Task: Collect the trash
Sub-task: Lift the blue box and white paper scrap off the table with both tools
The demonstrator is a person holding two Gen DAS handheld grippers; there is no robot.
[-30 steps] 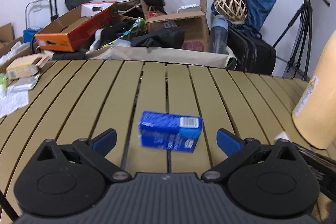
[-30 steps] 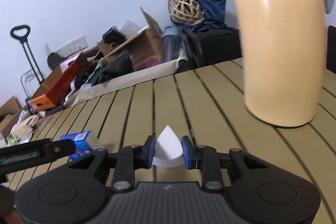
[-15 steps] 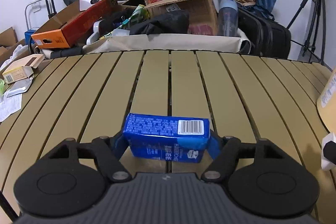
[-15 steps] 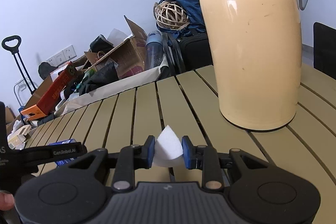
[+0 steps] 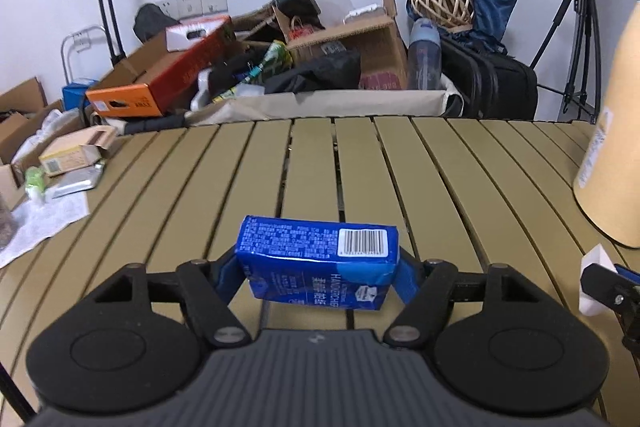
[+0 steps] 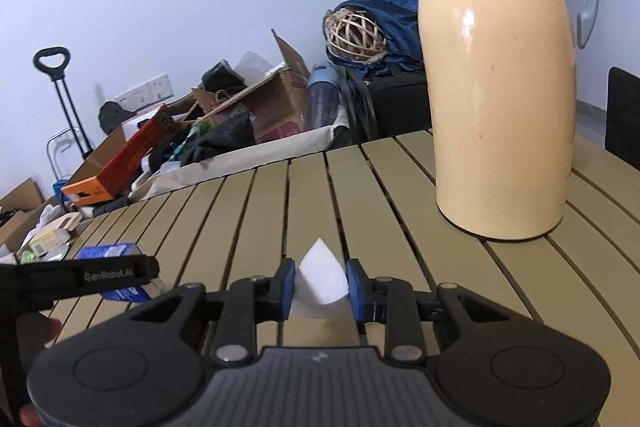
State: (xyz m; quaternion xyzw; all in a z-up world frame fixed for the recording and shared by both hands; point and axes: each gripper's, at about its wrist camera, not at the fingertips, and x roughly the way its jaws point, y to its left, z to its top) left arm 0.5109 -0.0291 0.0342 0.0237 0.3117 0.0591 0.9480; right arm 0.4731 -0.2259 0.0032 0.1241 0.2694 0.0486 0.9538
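My left gripper (image 5: 318, 273) is shut on a blue handkerchief tissue pack (image 5: 316, 259) with a barcode on top, held just above the slatted tan table (image 5: 360, 163). My right gripper (image 6: 320, 289) is shut on a folded white piece of paper (image 6: 320, 285) over the table. In the left wrist view the white paper (image 5: 594, 281) and the right gripper's finger show at the far right. In the right wrist view the blue pack (image 6: 116, 255) shows at the left behind the left gripper's arm.
A tall cream thermos jug (image 6: 500, 99) stands on the table to the right. Small boxes, a foil packet and a white cloth (image 5: 60, 179) lie at the table's left edge. Beyond the far edge are piled cardboard boxes (image 5: 280, 67), a black suitcase and a tripod (image 5: 580, 39).
My left gripper closed on the blue tissue pack and lifted it slightly off the table. My right gripper kept hold of the white paper and drew back from the jug.
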